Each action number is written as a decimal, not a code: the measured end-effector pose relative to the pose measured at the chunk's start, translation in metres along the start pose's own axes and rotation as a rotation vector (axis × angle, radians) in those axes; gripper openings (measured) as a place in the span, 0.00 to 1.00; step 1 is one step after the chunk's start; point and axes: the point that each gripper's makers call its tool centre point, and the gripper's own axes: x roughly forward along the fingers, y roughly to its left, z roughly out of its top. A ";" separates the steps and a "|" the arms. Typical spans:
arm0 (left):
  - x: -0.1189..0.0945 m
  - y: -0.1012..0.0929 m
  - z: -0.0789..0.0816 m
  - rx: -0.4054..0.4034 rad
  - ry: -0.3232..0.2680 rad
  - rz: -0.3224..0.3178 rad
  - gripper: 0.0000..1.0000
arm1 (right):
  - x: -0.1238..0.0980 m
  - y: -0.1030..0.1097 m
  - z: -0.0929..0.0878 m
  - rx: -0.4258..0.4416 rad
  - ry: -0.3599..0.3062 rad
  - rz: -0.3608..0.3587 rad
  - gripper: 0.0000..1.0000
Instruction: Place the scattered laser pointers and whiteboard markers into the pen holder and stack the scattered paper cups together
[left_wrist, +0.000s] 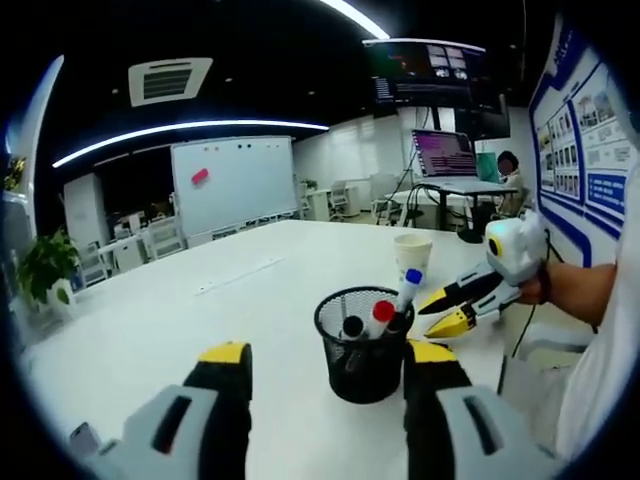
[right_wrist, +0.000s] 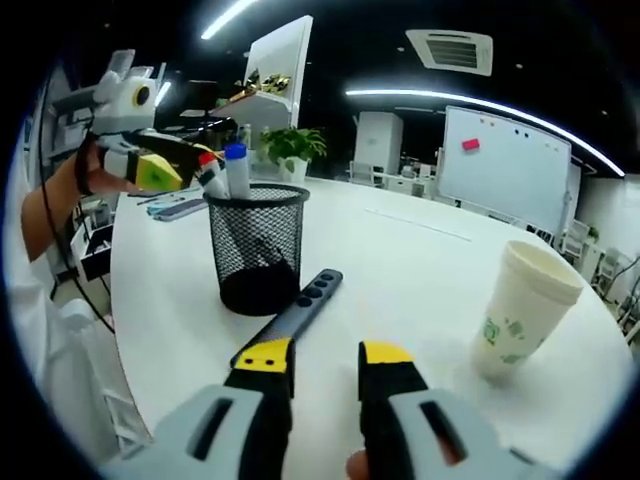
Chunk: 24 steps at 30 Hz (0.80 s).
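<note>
A black mesh pen holder (left_wrist: 365, 345) (right_wrist: 258, 245) stands on the white table (left_wrist: 180, 300) (right_wrist: 420, 260), with red-capped (left_wrist: 383, 312), blue-capped (left_wrist: 411, 281) (right_wrist: 236, 168) and black markers upright in it. My left gripper (left_wrist: 328, 358) is wide open, and the holder stands just ahead between its jaws. It is also the hand-held left gripper (right_wrist: 180, 158) left of the holder. My right gripper (right_wrist: 325, 358) (left_wrist: 450, 310) is open and holds nothing. A black laser pointer (right_wrist: 303, 307) lies flat beside its left jaw, pointing toward the holder. A white paper cup (right_wrist: 523, 308) (left_wrist: 412, 252) stands upright.
The table's rounded edge (right_wrist: 130, 330) runs close to a person's sleeve and body (left_wrist: 610, 330). A flat dark item (right_wrist: 178, 208) lies beyond the holder. A whiteboard (left_wrist: 235, 180), a potted plant (left_wrist: 45, 265) and a seated person at a far desk (left_wrist: 508, 172) are in the background.
</note>
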 end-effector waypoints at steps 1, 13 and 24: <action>0.000 0.000 -0.001 -0.001 0.001 0.000 0.62 | 0.000 0.000 -0.001 -0.002 0.005 0.000 0.25; 0.001 -0.003 -0.004 0.002 0.011 -0.011 0.62 | -0.001 0.004 0.001 0.008 -0.008 0.015 0.26; 0.000 -0.004 -0.008 0.002 0.021 -0.008 0.62 | -0.004 0.019 0.004 0.029 -0.032 0.072 0.27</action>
